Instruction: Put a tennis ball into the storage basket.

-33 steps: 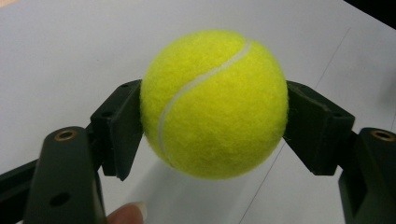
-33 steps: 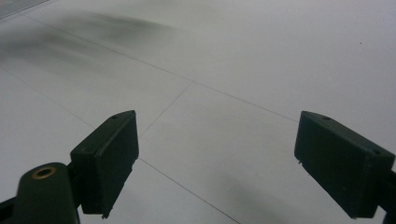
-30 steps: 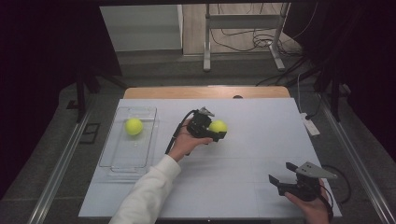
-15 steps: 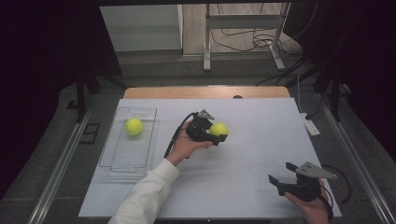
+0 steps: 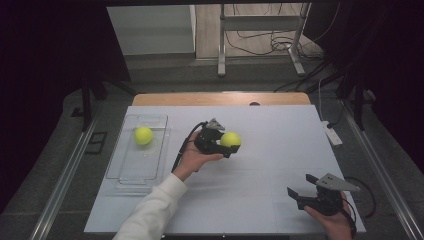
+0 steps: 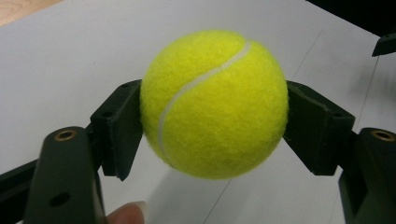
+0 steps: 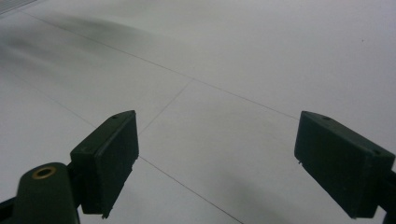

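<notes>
A yellow tennis ball point(image 5: 230, 139) point(image 6: 215, 103) is clamped between the black pads point(image 6: 119, 126) of my left gripper point(image 5: 223, 143) near the middle of the white table point(image 5: 260, 200); a shadow lies under the ball. A second tennis ball point(image 5: 143, 135) rests in the far end of a clear plastic tray point(image 5: 131, 172) at the left. My right gripper point(image 5: 298, 191) point(image 7: 215, 163) sits at the table's near right corner, jaws wide apart with nothing but bare tabletop between them.
A white power strip point(image 5: 330, 133) lies off the table's right edge. Beyond the far edge stand metal stand legs point(image 5: 220, 62) and loose cables point(image 5: 260, 42) on the floor. A rail point(image 5: 65, 180) runs along the left side.
The left hand with its ball has drifted slightly away from me. The right gripper has stayed still.
</notes>
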### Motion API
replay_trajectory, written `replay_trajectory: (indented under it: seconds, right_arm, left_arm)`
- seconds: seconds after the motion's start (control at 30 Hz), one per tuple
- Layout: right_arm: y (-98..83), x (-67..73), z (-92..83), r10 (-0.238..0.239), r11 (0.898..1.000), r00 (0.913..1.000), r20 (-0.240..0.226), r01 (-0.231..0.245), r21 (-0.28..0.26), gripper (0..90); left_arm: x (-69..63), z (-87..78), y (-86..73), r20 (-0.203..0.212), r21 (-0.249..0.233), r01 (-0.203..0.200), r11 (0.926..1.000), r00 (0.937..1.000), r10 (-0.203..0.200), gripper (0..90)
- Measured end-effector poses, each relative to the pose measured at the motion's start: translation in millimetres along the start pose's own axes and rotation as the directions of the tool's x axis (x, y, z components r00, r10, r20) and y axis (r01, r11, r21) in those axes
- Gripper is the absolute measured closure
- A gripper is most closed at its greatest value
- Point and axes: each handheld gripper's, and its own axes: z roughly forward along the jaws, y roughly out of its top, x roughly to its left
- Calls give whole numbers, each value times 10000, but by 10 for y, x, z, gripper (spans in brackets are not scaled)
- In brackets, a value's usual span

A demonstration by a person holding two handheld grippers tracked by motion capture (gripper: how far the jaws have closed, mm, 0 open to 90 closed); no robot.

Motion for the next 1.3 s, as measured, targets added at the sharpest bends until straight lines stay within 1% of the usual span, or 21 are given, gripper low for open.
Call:
replay_trajectory:
  seconds: [0.13,0.6,1.07,1.3]
  right_arm:
    - [-1,0,2,0,10000,10000,-4,0,11,141]
    - [-4,-1,4,-16,10000,10000,21,16,31,141]
    - [-6,-4,4,-5,10000,10000,32,5,32,141]
    - [-6,-6,4,4,10000,10000,40,-4,30,142]
  left_arm:
    - [15,-34,-21,-15,-63,38,10000,10000,-38,270]
    - [43,-75,-75,-25,-167,203,9997,9998,-204,270]
    - [40,-158,-123,-70,-359,201,9992,9998,-204,271]
    - [29,-243,-142,-48,-587,135,9982,9999,-139,270]
